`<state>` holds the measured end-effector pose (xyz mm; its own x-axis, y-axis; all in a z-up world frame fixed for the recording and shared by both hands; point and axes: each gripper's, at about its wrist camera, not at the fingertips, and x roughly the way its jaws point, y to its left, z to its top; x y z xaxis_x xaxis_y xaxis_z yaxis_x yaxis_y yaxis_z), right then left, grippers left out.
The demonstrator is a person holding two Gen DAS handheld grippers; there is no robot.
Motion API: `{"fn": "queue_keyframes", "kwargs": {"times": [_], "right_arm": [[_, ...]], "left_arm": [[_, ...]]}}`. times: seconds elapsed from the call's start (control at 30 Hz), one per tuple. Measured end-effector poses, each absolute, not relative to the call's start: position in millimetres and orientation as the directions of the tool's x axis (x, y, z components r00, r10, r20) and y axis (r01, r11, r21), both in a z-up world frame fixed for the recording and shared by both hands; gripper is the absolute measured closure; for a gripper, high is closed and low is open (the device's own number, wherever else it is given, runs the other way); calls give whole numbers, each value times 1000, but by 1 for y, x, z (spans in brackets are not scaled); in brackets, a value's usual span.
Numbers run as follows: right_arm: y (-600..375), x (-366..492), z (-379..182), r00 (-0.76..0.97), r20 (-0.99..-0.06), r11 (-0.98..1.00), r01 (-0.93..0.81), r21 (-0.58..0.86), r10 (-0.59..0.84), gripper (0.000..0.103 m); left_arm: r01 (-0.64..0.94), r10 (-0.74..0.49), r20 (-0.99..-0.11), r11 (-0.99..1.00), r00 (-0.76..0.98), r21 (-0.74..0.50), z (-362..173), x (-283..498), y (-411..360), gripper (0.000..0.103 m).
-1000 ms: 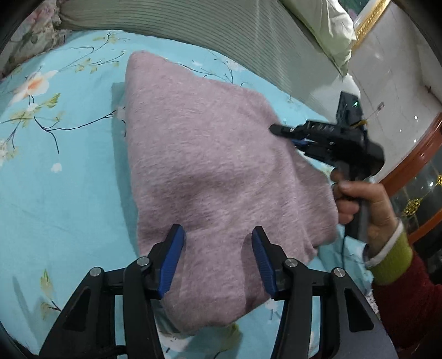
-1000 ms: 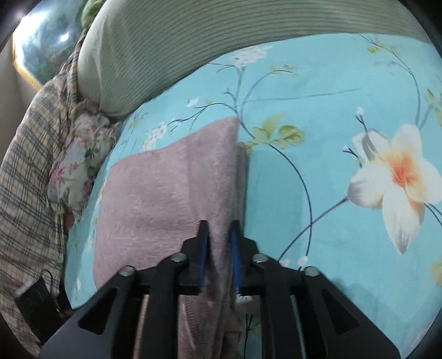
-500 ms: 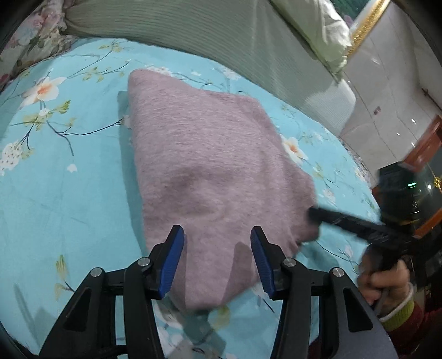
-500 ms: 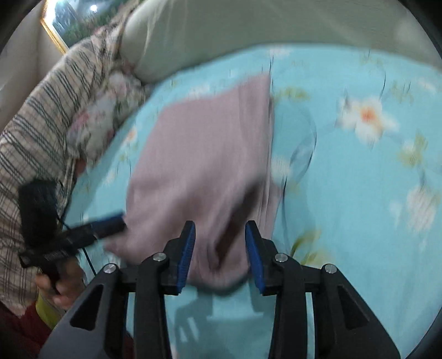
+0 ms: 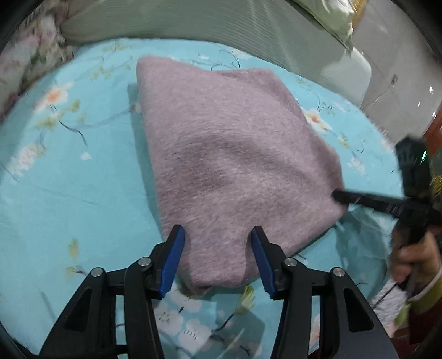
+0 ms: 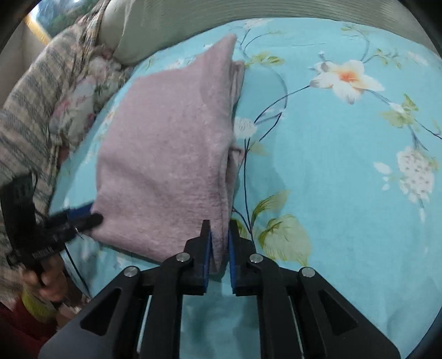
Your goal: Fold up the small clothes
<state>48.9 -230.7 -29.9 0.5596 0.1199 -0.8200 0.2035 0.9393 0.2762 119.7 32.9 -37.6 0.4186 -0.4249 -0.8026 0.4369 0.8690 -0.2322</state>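
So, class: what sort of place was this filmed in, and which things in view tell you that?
Most likely a bedroom at home. A folded mauve fuzzy knit garment lies on a turquoise floral bedsheet, with a pale green ribbed bolster pillow behind it and a checked blanket heaped alongside.

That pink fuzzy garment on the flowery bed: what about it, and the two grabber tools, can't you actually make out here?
- What kind of garment the pink garment is: folded over itself in both views.
- Whether its near edge touches the left gripper: jaws stand open, and depth is unclear in the left wrist view.
- How many layers the right gripper pinches: its fingers cover the edge.
- The bed sheet under the garment: hidden.
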Motion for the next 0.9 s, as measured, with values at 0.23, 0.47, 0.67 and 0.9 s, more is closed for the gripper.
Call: {"fn": "queue_keyframes", "kwargs": {"times": [0.23,0.47,0.67,0.9], "right_arm": [[-211,94,31,720,-685,946,134,296,112,88],[-204,174,-42,629,-773,935,225,275,77,96],[-222,173,-48,657,-750,932,221,287,75,103],[-227,156,-34,672,-735,921,224,319,92,103]], "left_arm": [[407,-377,-746,900,550,-155,10,142,27,59],[274,-223,-808,959,545,-80,-19,207,-5,62],[279,-188,-804,960,565,-29,-34,216,-13,58],[292,-264,-790,950,554,-113,-20,199,7,59]]}}
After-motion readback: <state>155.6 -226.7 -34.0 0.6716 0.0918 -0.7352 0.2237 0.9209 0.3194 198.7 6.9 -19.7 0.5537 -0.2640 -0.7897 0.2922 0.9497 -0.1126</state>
